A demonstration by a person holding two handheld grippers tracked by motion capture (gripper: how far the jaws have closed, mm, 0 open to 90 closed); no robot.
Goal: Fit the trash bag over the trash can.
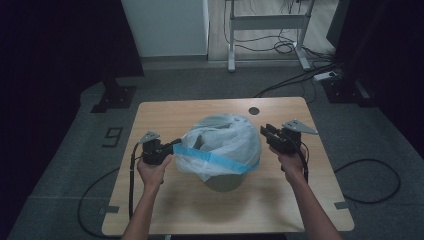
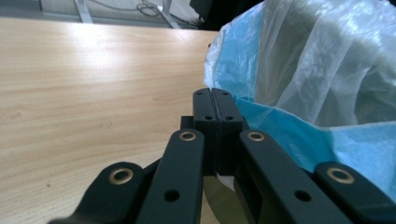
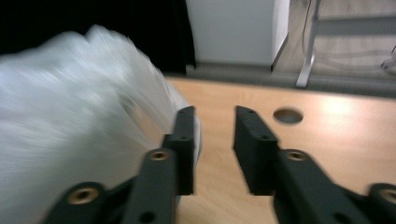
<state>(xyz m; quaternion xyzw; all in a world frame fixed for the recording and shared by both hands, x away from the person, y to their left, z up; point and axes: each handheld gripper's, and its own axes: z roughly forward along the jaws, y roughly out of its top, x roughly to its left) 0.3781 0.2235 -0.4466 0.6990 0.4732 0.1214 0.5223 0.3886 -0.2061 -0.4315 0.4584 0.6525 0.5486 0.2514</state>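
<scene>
Both bare forearms reach in from the near edge, angled slightly outward. The person's left hand (image 1: 151, 172) wraps the black two-jaw left gripper (image 1: 176, 143), its jaws pointing right and pressed flat together with a blue plastic edge running in at their tips. The right hand (image 1: 291, 161) holds the black two-jaw right gripper (image 1: 265, 131) a little higher, jaws aimed left and away, standing clearly apart with nothing between them. A black cable (image 1: 131, 185) trails down along the left forearm.

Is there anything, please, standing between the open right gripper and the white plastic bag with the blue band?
Nothing visible does. The right gripper is open beside the white plastic bag with the blue band, its inner jaw already at the film, with bare wooden table beyond.
</scene>
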